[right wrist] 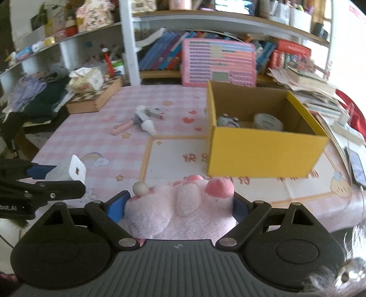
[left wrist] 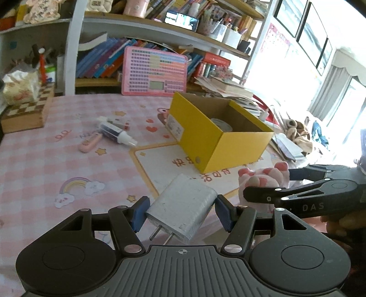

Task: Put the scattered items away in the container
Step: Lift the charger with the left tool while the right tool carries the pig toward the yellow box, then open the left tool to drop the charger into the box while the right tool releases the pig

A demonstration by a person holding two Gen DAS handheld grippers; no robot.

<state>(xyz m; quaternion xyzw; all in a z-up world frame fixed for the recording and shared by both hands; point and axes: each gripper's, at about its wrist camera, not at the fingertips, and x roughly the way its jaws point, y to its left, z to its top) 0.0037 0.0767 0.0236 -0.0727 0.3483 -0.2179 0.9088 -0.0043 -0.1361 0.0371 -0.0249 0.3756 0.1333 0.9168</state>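
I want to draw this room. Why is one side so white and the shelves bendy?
Left wrist view: window glare washes out the right side; the fisheye lens curves the shelves. Right wrist view: slightly blurred, shelves also bowed.

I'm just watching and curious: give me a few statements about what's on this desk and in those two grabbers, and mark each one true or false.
1. The left gripper holds a white charger. True.
2. The right gripper is empty. False: it holds a pink plush paw.
3. The yellow box already has items inside. True.
4. The yellow box has a closed lid. False: its top is open.
5. A glue bottle lies on the pink checked mat. True.
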